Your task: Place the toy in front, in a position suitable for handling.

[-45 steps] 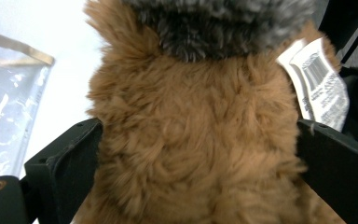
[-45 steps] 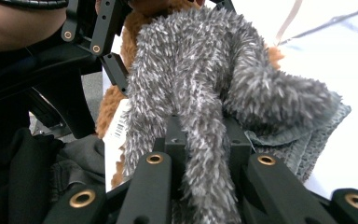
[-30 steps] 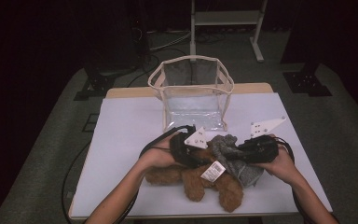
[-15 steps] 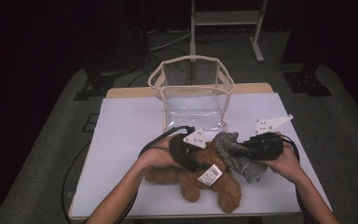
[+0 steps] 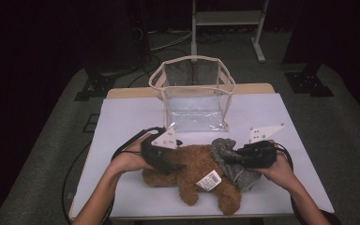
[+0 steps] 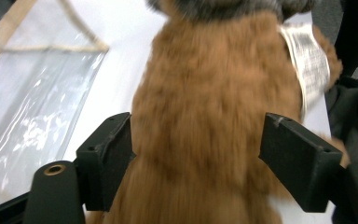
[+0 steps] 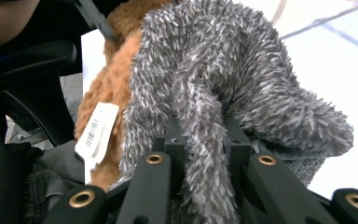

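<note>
A brown plush toy (image 5: 192, 171) lies on the white table (image 5: 122, 117), with a white tag (image 5: 208, 180) on its middle. A grey fuzzy garment (image 5: 227, 157) covers its right end. My left gripper (image 5: 174, 166) is at the toy's left part. In the left gripper view its jaws have just been opening and stand wide on either side of the brown fur (image 6: 205, 130), not squeezing it. My right gripper (image 5: 230, 158) is shut on a fold of the grey garment (image 7: 223, 84), which its pads pinch.
A clear plastic bag (image 5: 194, 93) with a cream rim stands open behind the toy, at the table's middle back. Black cables loop from both grippers across the table. Dark floor lies beyond the table's edges.
My left gripper has let go of the toy's middle, opened and slid left along the brown body. More brown fur is bare. The right gripper keeps its hold on the grey garment.
</note>
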Tool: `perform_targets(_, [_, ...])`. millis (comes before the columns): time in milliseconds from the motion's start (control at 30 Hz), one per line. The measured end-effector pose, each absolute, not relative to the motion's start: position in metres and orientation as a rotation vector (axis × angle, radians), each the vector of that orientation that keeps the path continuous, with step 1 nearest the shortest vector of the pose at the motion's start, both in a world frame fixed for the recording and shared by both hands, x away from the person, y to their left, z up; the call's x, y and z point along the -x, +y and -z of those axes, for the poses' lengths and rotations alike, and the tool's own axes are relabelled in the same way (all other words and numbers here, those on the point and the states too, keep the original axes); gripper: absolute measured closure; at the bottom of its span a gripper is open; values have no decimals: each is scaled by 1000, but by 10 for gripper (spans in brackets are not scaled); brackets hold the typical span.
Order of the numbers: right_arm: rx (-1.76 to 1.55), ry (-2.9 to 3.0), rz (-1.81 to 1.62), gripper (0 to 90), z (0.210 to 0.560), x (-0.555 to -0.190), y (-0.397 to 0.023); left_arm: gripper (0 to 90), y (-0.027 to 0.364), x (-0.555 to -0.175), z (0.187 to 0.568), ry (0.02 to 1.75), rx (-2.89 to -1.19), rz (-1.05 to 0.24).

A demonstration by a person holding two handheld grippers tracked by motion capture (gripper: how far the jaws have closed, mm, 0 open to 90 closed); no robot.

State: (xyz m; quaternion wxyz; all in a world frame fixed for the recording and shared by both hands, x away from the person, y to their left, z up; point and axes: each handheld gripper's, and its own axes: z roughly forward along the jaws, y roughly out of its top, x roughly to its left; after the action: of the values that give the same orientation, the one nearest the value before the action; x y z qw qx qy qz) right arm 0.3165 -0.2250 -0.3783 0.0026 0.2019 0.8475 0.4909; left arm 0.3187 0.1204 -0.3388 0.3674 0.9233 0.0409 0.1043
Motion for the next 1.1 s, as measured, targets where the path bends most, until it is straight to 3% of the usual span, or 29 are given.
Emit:
perform_targets(233, [-662, 2688, -1513, 759, 389, -308, -231, 198, 164, -315, 354, 191, -2371, -276])
perform_targets(467, [-624, 2687, -1452, 761, 373, -299, -231, 238, 169, -317, 372, 237, -2323, -220])
perform_targets(633, [-461, 2689, -1441, 761, 343, -301, -197, 258, 165, -315, 372, 227, -2321, -229])
perform_targets(867, [-293, 2751, -1347, 758, 337, -314, -137, 278, 161, -315, 373, 220, -2302, -231])
perform_targets(1100, [-359, 2786, -1325, 766, 350, -321, -151, 203, 179, -317, 366, 249, -2268, -272])
